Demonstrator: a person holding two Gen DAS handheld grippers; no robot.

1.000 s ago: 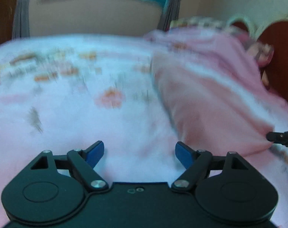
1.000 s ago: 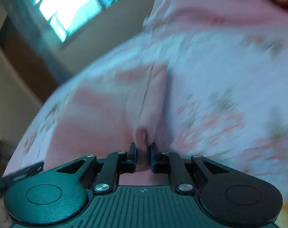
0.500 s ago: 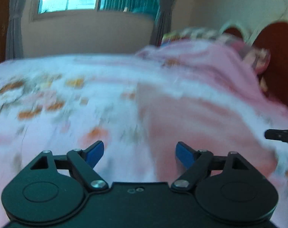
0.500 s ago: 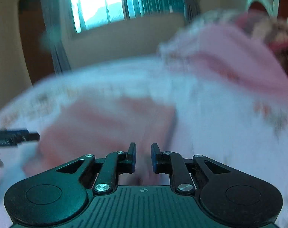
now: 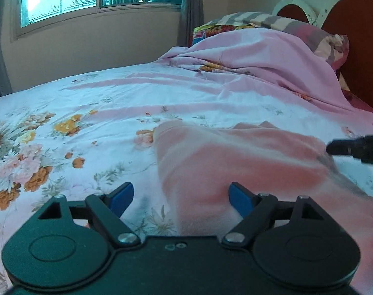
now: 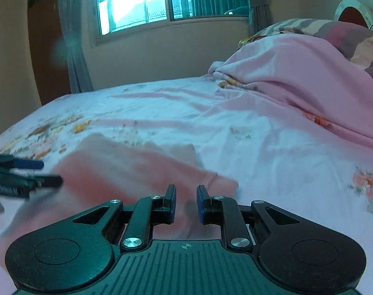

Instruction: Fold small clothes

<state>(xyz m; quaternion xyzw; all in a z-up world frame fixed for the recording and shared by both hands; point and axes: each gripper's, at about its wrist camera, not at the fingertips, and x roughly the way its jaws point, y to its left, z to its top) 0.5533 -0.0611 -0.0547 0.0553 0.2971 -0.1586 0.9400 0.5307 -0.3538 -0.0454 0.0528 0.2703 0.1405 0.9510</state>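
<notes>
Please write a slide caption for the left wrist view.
Open left gripper above a pink garment on the floral bedsheet.

A bedroom in a home is shown. Most of both views is taken up by a bed point(image 5: 211, 91) spread with a floral sheet point(image 5: 39, 147), and a pink blanket point(image 6: 297, 73) is heaped toward its head. Striped pillows point(image 5: 284, 23) are stacked against a dark red headboard point(image 5: 358, 49). A window point(image 6: 137, 2) with grey curtains point(image 6: 73, 36) is set in the plain beige wall point(image 5: 88, 44) behind.
</notes>
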